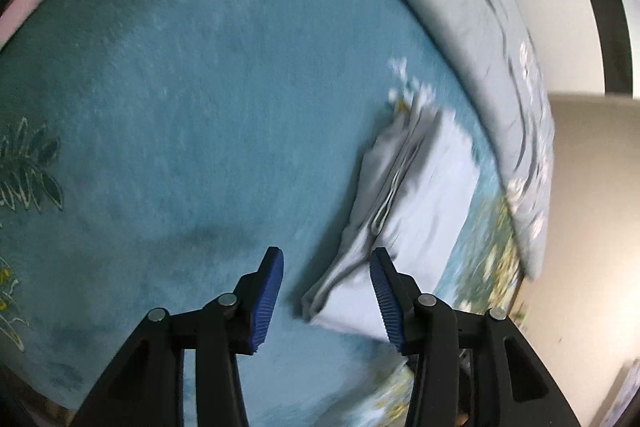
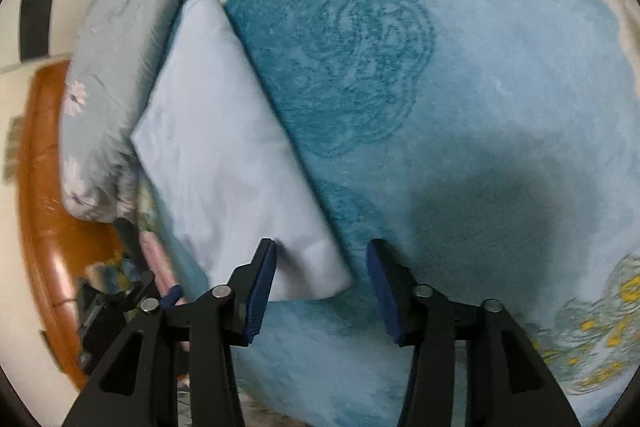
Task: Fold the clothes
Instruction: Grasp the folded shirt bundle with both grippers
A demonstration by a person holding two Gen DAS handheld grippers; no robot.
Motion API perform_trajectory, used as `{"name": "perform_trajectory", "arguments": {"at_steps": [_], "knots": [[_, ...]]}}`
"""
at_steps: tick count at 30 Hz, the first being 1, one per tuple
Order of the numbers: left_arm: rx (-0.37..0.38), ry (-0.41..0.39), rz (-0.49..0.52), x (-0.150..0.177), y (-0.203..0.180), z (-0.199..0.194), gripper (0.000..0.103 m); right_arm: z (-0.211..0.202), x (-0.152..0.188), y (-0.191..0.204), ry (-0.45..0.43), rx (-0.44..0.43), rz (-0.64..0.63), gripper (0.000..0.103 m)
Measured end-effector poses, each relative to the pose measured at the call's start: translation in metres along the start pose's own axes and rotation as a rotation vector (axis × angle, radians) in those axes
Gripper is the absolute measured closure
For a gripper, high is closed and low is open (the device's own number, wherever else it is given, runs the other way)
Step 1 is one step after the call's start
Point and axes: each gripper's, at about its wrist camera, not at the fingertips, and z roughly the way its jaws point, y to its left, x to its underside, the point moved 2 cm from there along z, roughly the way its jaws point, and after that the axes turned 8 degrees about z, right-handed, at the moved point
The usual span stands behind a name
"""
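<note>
Item: folded pale-blue garment (image 2: 224, 155), lying on teal blanket (image 2: 480, 75) beside floral pillow (image 2: 116, 67). Left gripper (image 1: 326, 291), right gripper (image 2: 320, 285): both wide, empty. Risk: snagging loose layered edge unravels fold.

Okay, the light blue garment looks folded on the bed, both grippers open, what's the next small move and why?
Probably lift both grippers away. The folded garment lies flat as a neat rectangle on the teal blanket beside the pillow, and the left gripper and right gripper are open, holding nothing. One side shows bunched layers in the left view; tidy that if needed.
</note>
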Motion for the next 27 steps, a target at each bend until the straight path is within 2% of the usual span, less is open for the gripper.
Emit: {"name": "perform_trajectory", "arguments": {"at_steps": [2,3,4,7,11,18,21,24,27], "knots": [[0.001,-0.025,-0.021,-0.007,-0.005,-0.001,0.053,0.005,0.0,0.003,0.008,-0.004,0.008,0.071],[0.001,-0.038,-0.027,-0.009,-0.008,-0.002,0.053,0.006,0.0,0.006,0.014,-0.001,0.0,0.087],[0.003,-0.05,-0.032,-0.011,-0.011,-0.003,0.053,0.006,-0.001,0.007,0.023,-0.003,-0.002,0.09],[0.02,-0.084,-0.04,-0.02,-0.016,-0.006,0.053,-0.007,-0.009,0.011,0.049,-0.015,-0.019,0.094],[0.052,-0.086,-0.032,-0.028,-0.029,-0.006,0.053,-0.037,-0.027,0.014,0.086,-0.034,-0.07,0.094],[0.092,-0.05,0.05,-0.031,-0.061,0.011,0.046,-0.112,-0.136,0.069,0.132,0.152,-0.451,0.094],[0.104,-0.006,0.096,-0.034,-0.078,0.035,0.046,-0.12,-0.186,0.098,0.155,0.266,-0.599,0.094],[0.097,0.037,0.146,-0.045,-0.092,0.058,0.046,-0.121,-0.225,0.106,0.19,0.339,-0.66,0.094],[0.092,0.083,0.197,-0.057,-0.108,0.081,0.046,-0.11,-0.239,0.109,0.22,0.377,-0.671,0.094]]}}
